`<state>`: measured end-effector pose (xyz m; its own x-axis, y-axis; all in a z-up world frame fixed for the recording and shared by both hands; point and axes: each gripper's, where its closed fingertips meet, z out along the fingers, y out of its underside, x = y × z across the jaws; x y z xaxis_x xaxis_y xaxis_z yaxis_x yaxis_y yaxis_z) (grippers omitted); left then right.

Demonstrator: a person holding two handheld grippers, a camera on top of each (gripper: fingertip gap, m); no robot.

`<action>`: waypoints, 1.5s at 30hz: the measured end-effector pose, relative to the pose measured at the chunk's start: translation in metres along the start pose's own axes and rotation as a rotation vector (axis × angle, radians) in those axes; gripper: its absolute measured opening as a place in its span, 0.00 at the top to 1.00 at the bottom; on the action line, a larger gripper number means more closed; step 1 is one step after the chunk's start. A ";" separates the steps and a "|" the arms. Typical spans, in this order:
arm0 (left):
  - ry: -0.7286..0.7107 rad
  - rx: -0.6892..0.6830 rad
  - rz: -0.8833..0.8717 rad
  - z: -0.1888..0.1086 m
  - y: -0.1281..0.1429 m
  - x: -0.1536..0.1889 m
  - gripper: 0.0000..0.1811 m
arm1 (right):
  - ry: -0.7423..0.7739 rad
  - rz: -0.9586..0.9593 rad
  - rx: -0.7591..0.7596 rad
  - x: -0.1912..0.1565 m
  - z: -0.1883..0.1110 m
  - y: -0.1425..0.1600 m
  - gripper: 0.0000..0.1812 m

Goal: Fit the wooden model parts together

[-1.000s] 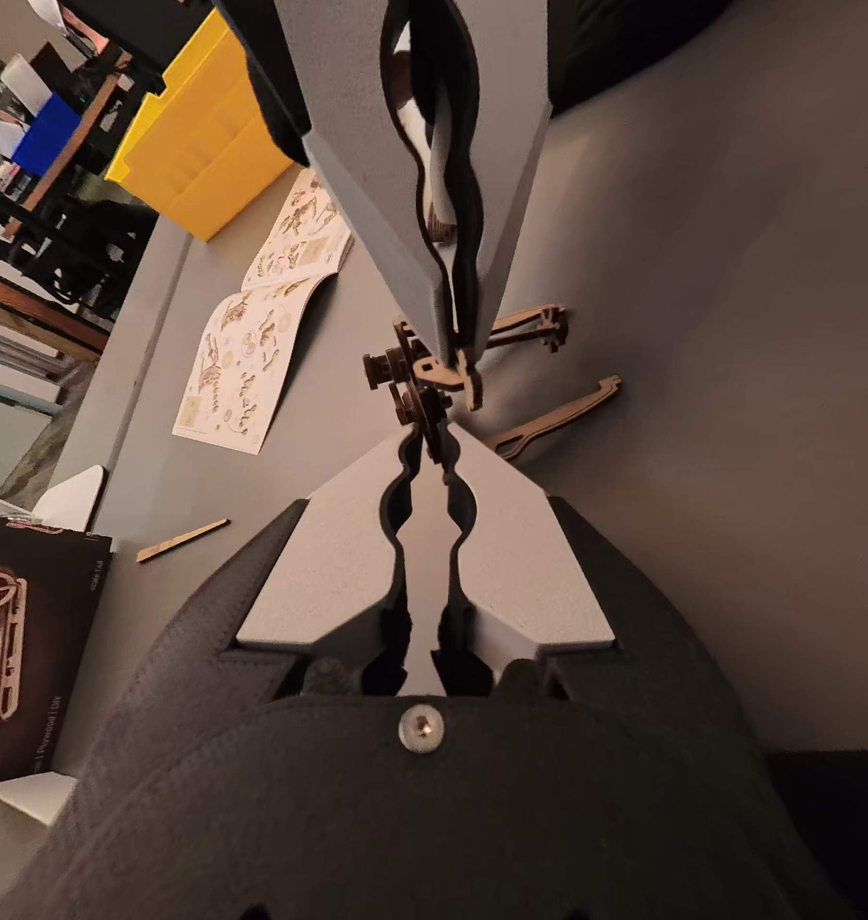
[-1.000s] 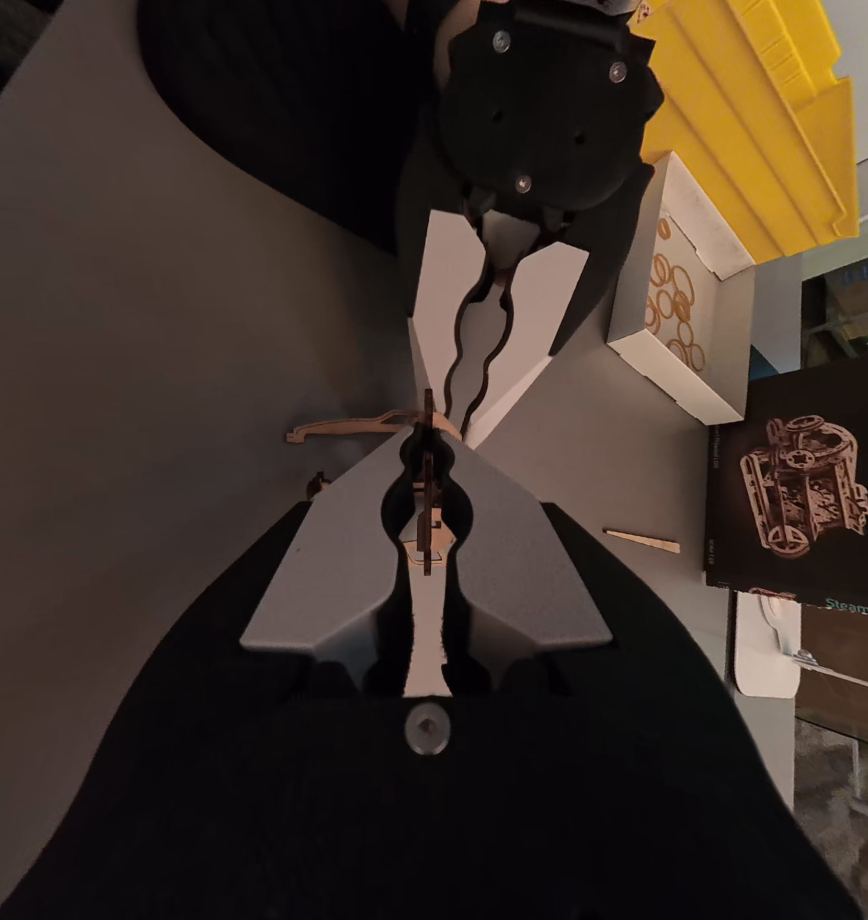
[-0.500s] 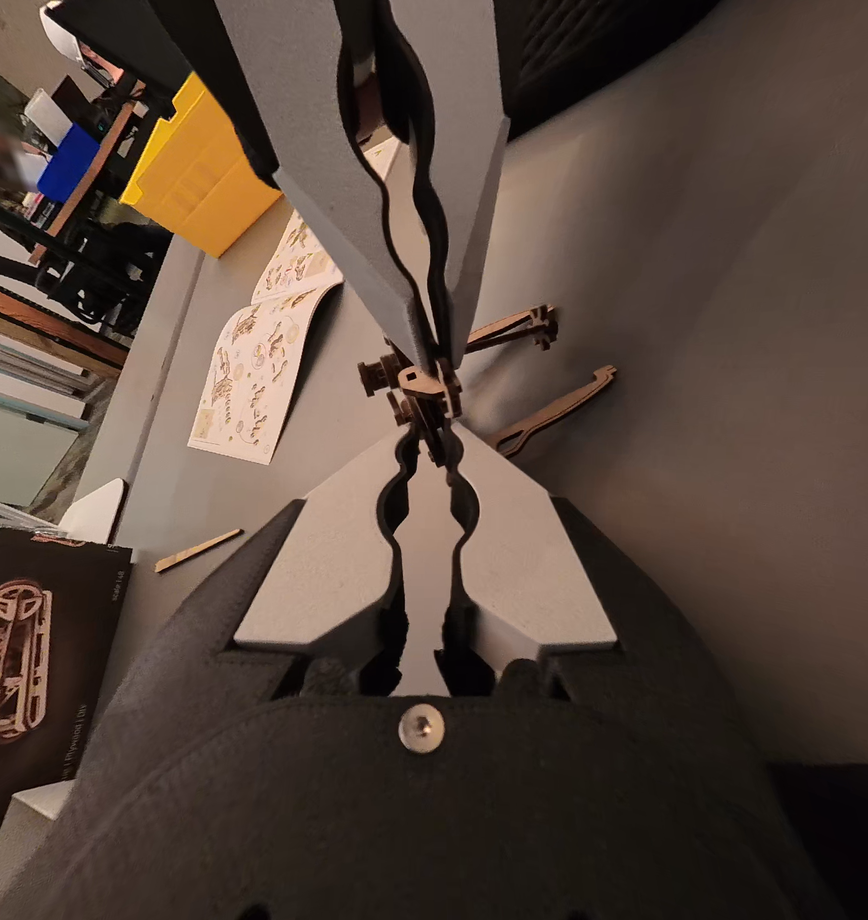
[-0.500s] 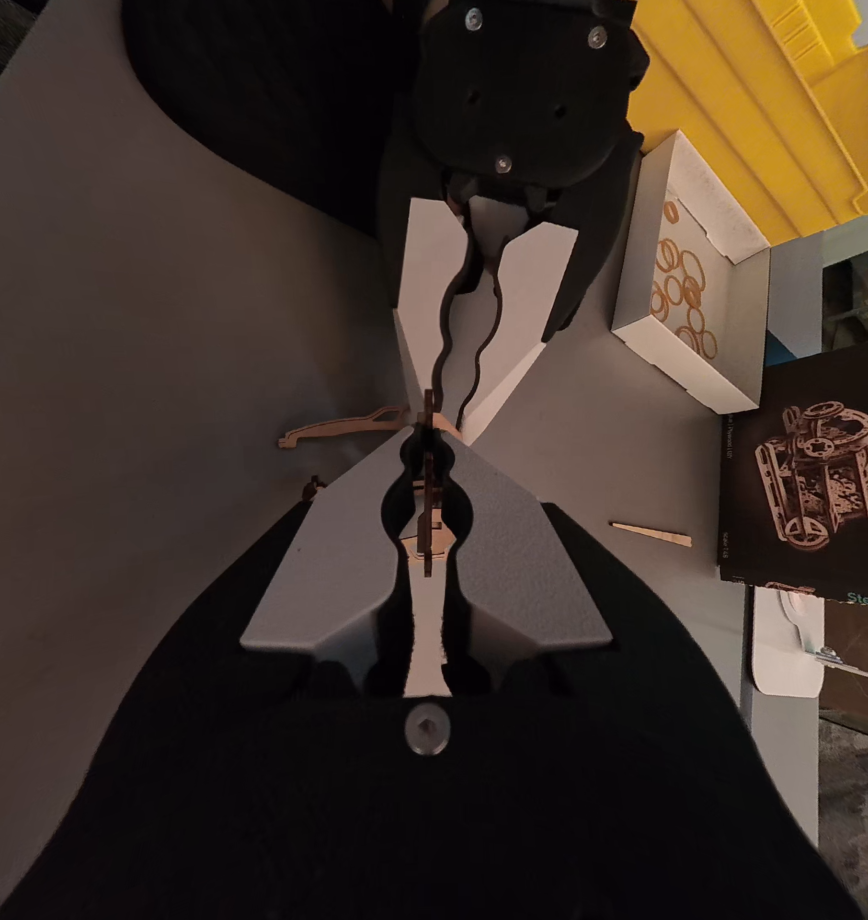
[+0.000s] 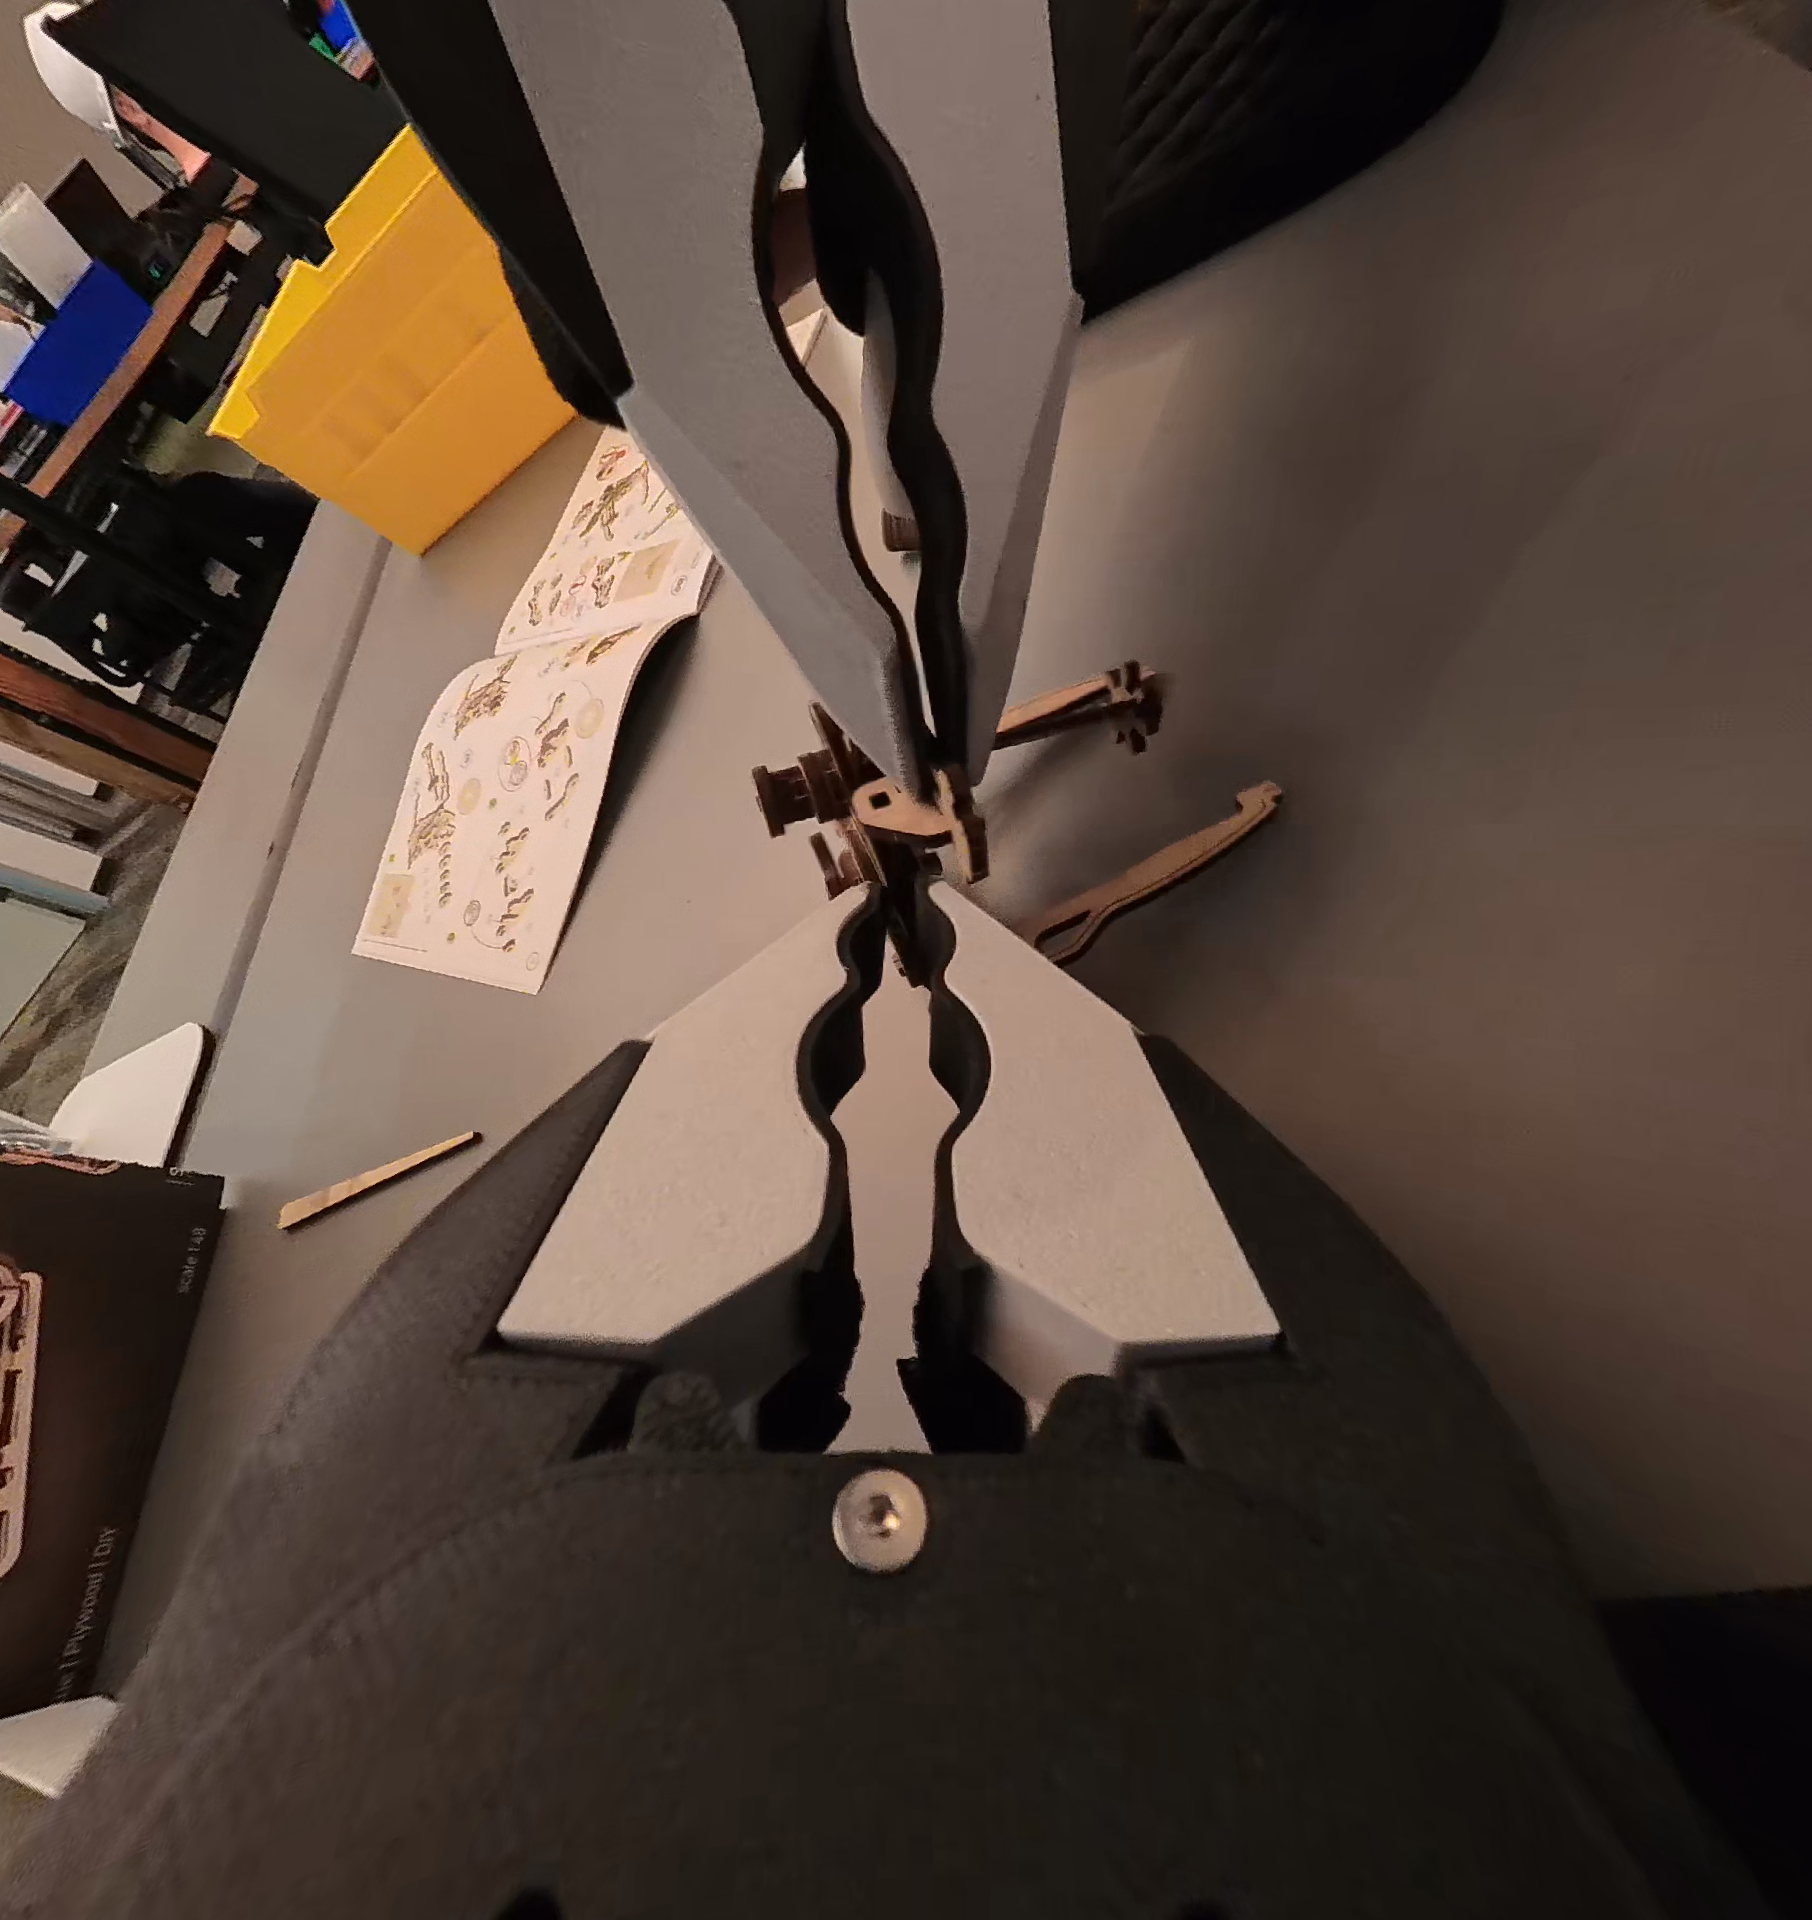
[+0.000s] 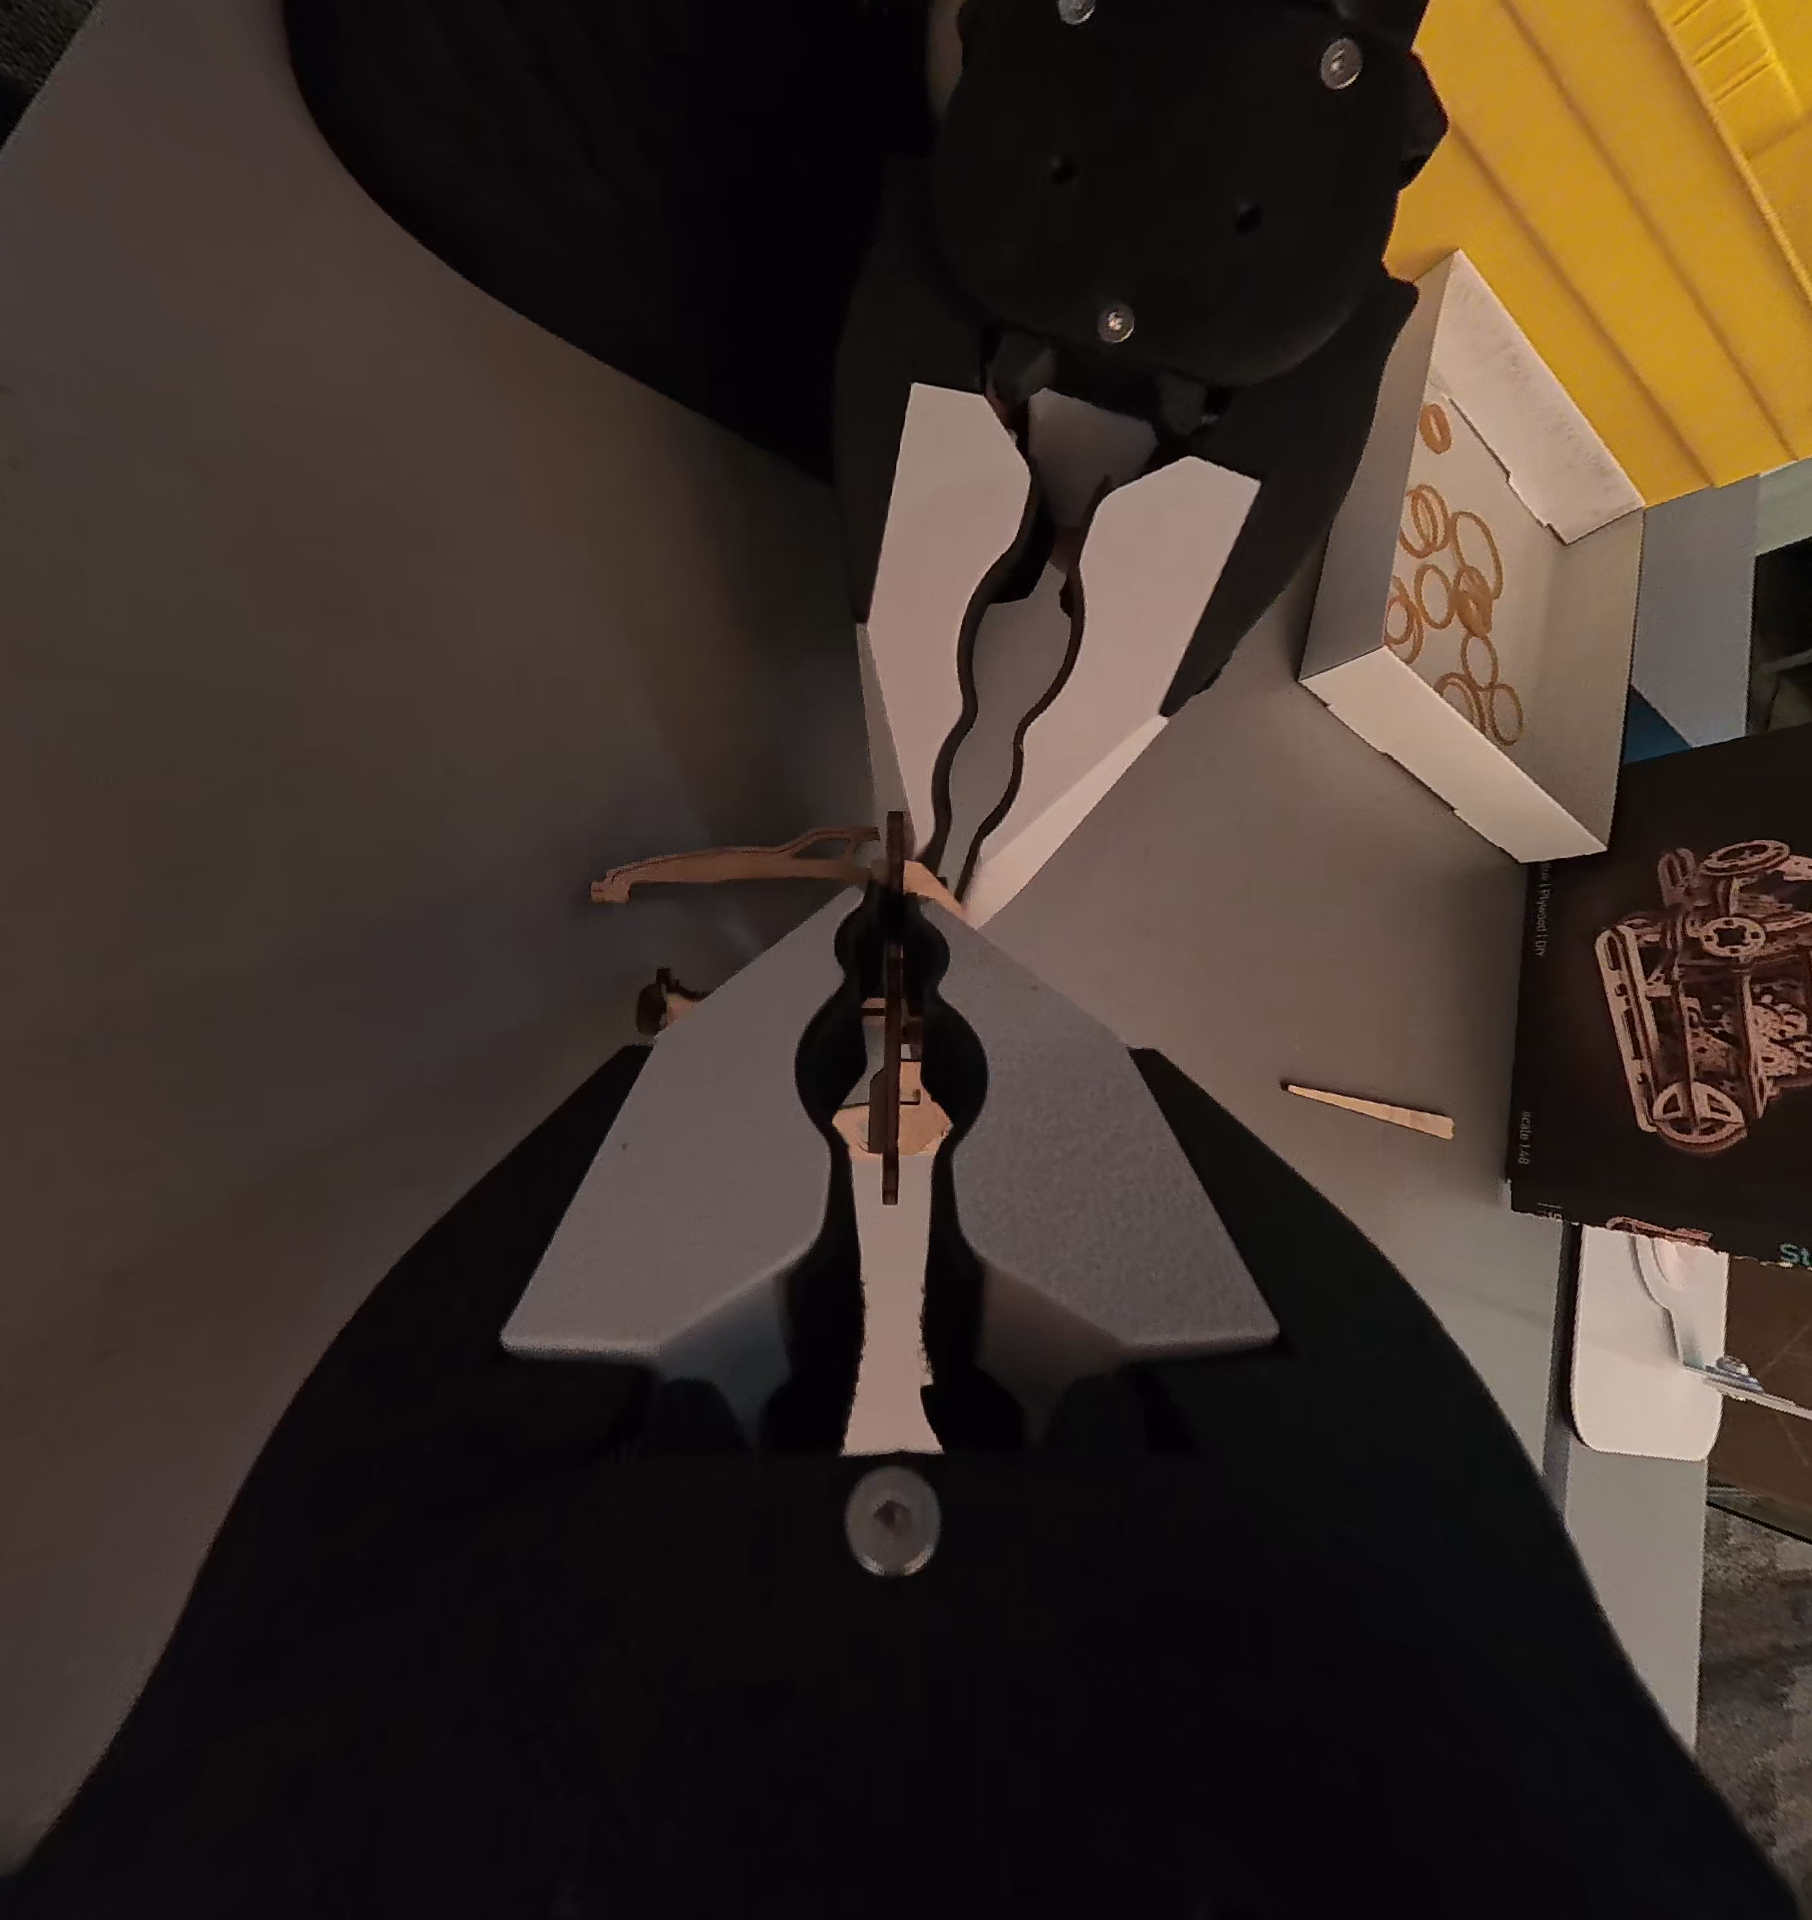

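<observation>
My left gripper (image 5: 897, 909) is shut on a dark wooden sub-assembly (image 5: 829, 816) and holds it above the grey table. My right gripper (image 5: 938, 764) comes down from above, tip to tip with the left, shut on a flat light wooden part (image 5: 917, 816) that touches the sub-assembly. In the right wrist view my right gripper (image 6: 894, 909) grips that flat part (image 6: 891, 1049) edge-on, and the left gripper (image 6: 952, 873) meets it from above. A long wooden lever (image 5: 1162, 873) (image 6: 736, 868) and a small wooden piece (image 5: 1089, 707) (image 6: 663, 1003) lie loose on the table.
An open instruction booklet (image 5: 538, 769) and a yellow bin (image 5: 393, 364) lie at the left. A thin wooden stick (image 5: 377, 1179) lies near a dark kit box (image 5: 40, 1403). A white box of wooden rings (image 6: 1453, 623) stands beside the left gripper. The tips of both grippers are at nearly the same place. The left tips stand about 20 cm off the thin wooden stick (image 5: 377, 1179). My right wrist view (image 6: 1368, 1104) looks at it from another angle.
The two grippers stay tip to tip with the parts pressed together. The right gripper swung slightly left, then back right, and the flat part has tilted a little.
</observation>
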<state>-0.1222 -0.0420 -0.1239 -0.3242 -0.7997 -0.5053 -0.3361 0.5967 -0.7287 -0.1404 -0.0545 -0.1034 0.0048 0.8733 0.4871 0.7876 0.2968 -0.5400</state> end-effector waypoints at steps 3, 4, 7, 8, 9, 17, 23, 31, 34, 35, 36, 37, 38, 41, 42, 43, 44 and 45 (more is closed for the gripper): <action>-0.002 -0.001 0.017 0.000 0.000 0.001 0.99 | -0.015 -0.007 0.006 0.000 -0.001 -0.002 1.00; -0.001 -0.002 0.024 0.000 -0.001 0.002 0.99 | -0.024 -0.003 0.005 0.000 0.000 -0.002 0.99; -0.004 -0.005 0.032 0.000 0.000 0.002 0.99 | -0.058 0.036 0.008 0.000 0.001 -0.002 0.99; -0.004 -0.005 0.034 0.000 0.000 0.002 0.99 | -0.069 0.054 0.009 0.000 0.001 -0.002 1.00; -0.005 -0.006 0.034 0.000 -0.001 0.002 0.99 | -0.075 0.061 0.008 0.000 0.000 -0.002 1.00; 0.002 -0.001 0.040 0.000 -0.001 0.005 0.99 | -0.088 0.034 0.034 -0.003 0.001 -0.003 0.99; 0.019 0.020 0.016 0.000 -0.001 0.006 0.99 | -0.100 0.051 0.054 -0.003 0.001 -0.003 0.99; 0.010 0.000 0.004 0.001 0.000 0.004 0.99 | -0.077 0.025 0.027 -0.004 0.002 -0.001 0.99; 0.014 -0.015 -0.024 0.001 0.000 0.004 0.99 | -0.093 0.046 0.034 -0.003 0.002 0.000 0.99; 0.019 -0.018 -0.035 0.001 -0.001 0.004 0.99 | -0.095 0.049 0.039 -0.003 0.002 0.000 0.99; 0.022 -0.020 -0.042 0.001 -0.001 0.004 0.99 | -0.095 0.048 0.042 -0.003 0.002 0.000 0.99; 0.022 -0.021 -0.043 0.001 -0.001 0.004 0.99 | -0.094 0.048 0.041 -0.003 0.002 0.000 0.99; 0.020 -0.020 -0.038 0.001 -0.001 0.004 0.99 | -0.094 0.047 0.040 -0.003 0.002 0.000 0.99; 0.013 -0.004 -0.010 0.001 -0.001 0.004 0.99 | -0.094 0.046 0.045 -0.003 0.001 0.000 0.99; 0.010 0.007 -0.001 0.001 -0.001 0.004 0.99 | -0.090 0.047 0.045 -0.003 0.001 0.000 0.99; 0.007 0.007 -0.004 0.001 0.000 0.003 0.99 | -0.083 0.039 0.041 -0.002 0.002 0.000 0.99; 0.010 0.001 -0.011 0.001 0.000 0.003 0.99 | -0.079 0.032 0.040 -0.002 0.003 0.000 0.99; 0.018 0.001 -0.022 0.000 0.001 0.003 0.98 | -0.077 0.030 0.037 -0.002 0.003 0.000 0.99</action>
<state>-0.1232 -0.0443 -0.1260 -0.3330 -0.8112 -0.4807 -0.3428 0.5791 -0.7397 -0.1421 -0.0553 -0.1062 -0.0204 0.9087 0.4169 0.7644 0.2830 -0.5793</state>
